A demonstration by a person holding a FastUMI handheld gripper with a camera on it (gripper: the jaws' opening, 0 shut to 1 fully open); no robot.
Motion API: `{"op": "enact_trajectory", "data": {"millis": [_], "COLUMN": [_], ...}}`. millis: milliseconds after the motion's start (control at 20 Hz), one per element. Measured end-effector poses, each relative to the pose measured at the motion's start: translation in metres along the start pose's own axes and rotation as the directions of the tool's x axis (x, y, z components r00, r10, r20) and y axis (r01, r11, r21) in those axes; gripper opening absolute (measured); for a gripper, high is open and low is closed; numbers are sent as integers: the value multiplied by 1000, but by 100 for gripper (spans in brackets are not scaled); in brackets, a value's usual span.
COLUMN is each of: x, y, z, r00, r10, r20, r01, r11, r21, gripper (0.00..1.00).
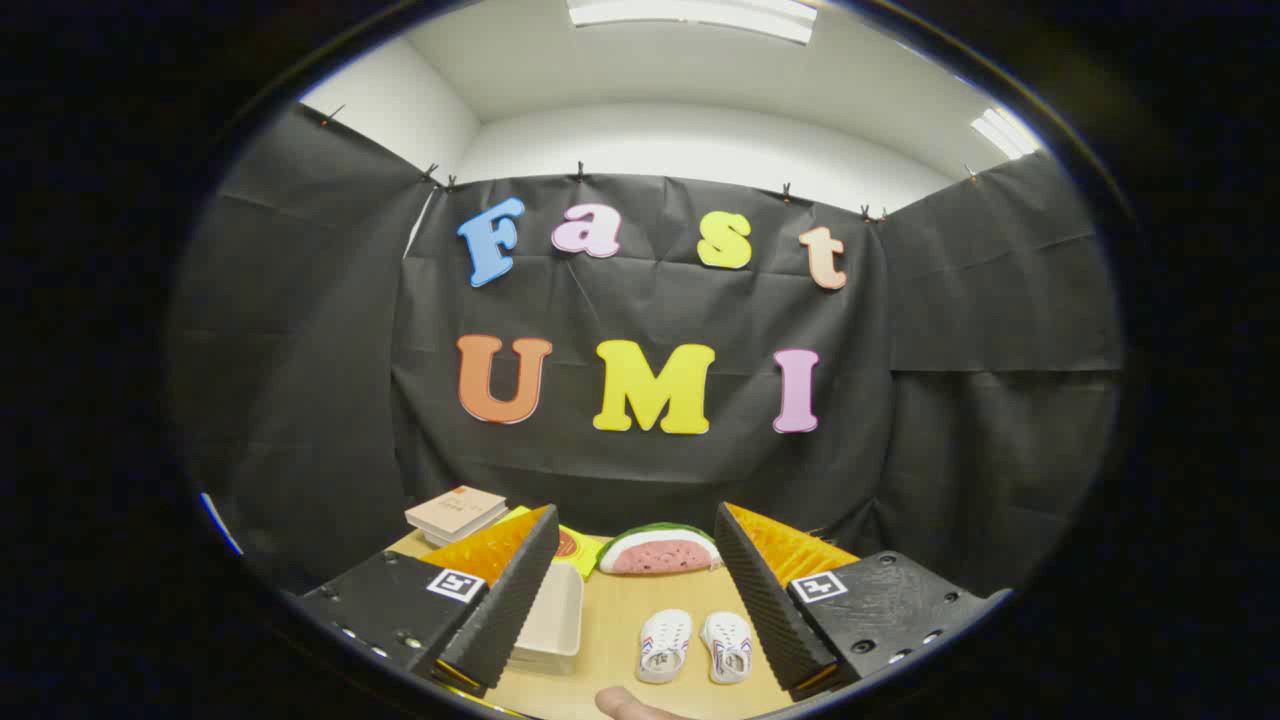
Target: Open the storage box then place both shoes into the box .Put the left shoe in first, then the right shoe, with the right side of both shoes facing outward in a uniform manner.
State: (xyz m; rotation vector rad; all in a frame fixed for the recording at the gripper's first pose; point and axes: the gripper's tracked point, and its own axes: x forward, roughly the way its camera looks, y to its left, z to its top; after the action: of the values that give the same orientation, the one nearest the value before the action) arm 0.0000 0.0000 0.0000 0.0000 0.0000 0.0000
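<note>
The gripper is held high with its fingers spread wide, holding nothing. Two small white perforated shoes lie side by side between the fingers; the pale rectangular plastic storage box, apparently lidded, sits just left.

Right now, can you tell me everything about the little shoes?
The shoes are a small white pair with coloured stripes on their sides and rows of tiny holes on top, like soft plastic or foam clogs. They lie side by side on the table, soles down, close together; I cannot tell whether they touch. They sit between the open tool fingers, untouched, with the box beside them.
</note>
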Motion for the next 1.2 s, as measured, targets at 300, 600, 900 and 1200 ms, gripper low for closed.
{"op": "enact_trajectory", "data": {"millis": [300, 600, 900, 1200], "x": [10, 23, 43, 58], "y": [-24, -43, -58, -69], "z": [-4, -17, -19, -32], "r00": [1000, 999, 998, 994], "r10": [-6, -13, 13, 56], "r20": [-11, -47, -67, -97], "r01": [7, 15, -8, -51], "r11": [1000, 999, 998, 997], "r21": [27, 43, 68, 55], "gripper": [95, 95, 95, 95]}}
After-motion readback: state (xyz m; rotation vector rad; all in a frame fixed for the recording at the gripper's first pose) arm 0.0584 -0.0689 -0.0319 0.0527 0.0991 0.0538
